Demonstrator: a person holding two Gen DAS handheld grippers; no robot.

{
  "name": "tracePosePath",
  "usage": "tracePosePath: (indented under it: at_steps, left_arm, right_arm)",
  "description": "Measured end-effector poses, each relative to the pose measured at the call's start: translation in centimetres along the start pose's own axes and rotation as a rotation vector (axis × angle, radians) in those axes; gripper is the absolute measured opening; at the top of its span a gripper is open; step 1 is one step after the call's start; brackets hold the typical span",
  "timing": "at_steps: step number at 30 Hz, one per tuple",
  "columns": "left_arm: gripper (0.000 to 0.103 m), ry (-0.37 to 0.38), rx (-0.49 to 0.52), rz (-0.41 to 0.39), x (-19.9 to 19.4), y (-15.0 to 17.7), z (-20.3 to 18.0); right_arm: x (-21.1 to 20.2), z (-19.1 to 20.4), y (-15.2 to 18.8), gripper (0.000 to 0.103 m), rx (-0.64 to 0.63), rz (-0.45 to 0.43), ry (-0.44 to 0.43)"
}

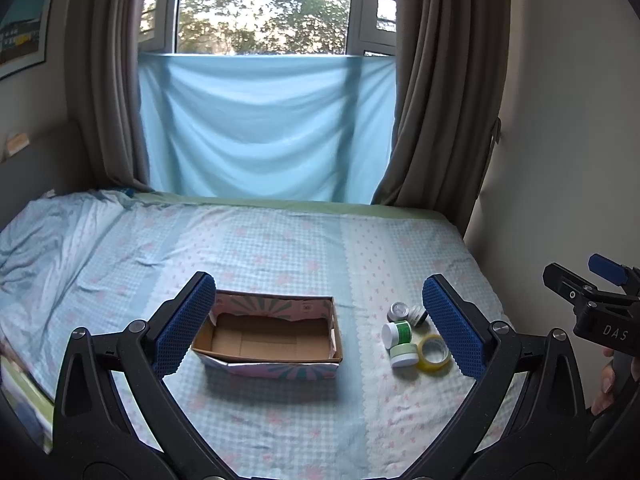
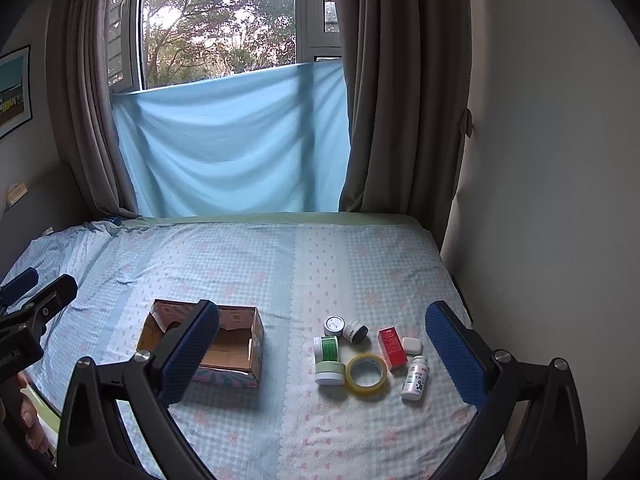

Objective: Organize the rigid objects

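An open, empty cardboard box [image 1: 268, 338] [image 2: 236, 346] sits on the bed. To its right lies a cluster of small things: a roll of yellow tape [image 2: 366, 373] [image 1: 434, 353], a green-labelled jar [image 2: 327, 349] [image 1: 397, 333], a white and green tub [image 2: 330, 373], a small tin [image 2: 334, 325], a dark-lidded jar [image 2: 356, 332], a red carton [image 2: 392, 347], a white case [image 2: 412, 345] and a white bottle [image 2: 415, 378]. My left gripper [image 1: 320, 326] is open and empty above the box. My right gripper [image 2: 322, 358] is open and empty above the cluster.
The bed [image 2: 280, 264] has a blue checked sheet, rumpled at the far left. A wall [image 2: 540, 200] runs along its right side. Curtains and a window with a blue cloth [image 2: 232, 140] stand behind the bed.
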State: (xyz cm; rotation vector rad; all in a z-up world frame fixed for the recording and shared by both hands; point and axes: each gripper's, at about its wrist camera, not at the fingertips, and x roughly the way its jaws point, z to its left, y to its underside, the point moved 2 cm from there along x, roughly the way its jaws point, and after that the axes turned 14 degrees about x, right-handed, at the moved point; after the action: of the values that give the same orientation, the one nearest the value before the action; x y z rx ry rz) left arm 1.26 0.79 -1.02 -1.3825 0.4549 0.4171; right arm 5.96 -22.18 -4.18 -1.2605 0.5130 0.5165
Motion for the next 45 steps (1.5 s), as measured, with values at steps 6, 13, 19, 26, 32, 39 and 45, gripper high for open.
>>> tracePosePath:
  at_steps: [6,13,19,26,32,39,45]
  left_arm:
    - [0.103,-0.004,0.002,0.002,-0.03,0.07,0.06]
    - [0.102,0.001,-0.002,-0.004,0.01,0.07,0.06]
    - [0.103,0.006,-0.006,-0.009,0.05,0.01,0.14]
    - [0.103,0.005,-0.008,-0.012,-0.01,0.07,0.09]
    - [0.103,0.003,-0.011,-0.013,-0.01,0.11,0.09]
    - [0.103,0.003,-0.015,-0.013,-0.05,0.05,0.24]
    - [0.103,0.003,-0.016,-0.011,-0.03,-0.01,0.27]
  right_arm:
    - [-0.15,0.03,-0.02,0.103,0.007,-0.002,-0.004]
    - [-0.16,-0.27,0.1,0.103,0.017,0.0,-0.009]
    - [-0.28,-0.29,0.1,0.103,0.018,-0.003,-0.009]
    - [-0.37,-0.4,0.06,0.103,0.02,-0.005,-0.008]
    - [-0.3,-0.4,0.06,0.103,0.019,-0.005,-0.007]
    - [-0.32,-0.49,0.02,0.103,0.024,-0.003,-0.009]
    - [-0.36,-0.55,0.04,0.103,0.029,-0.004,-0.008]
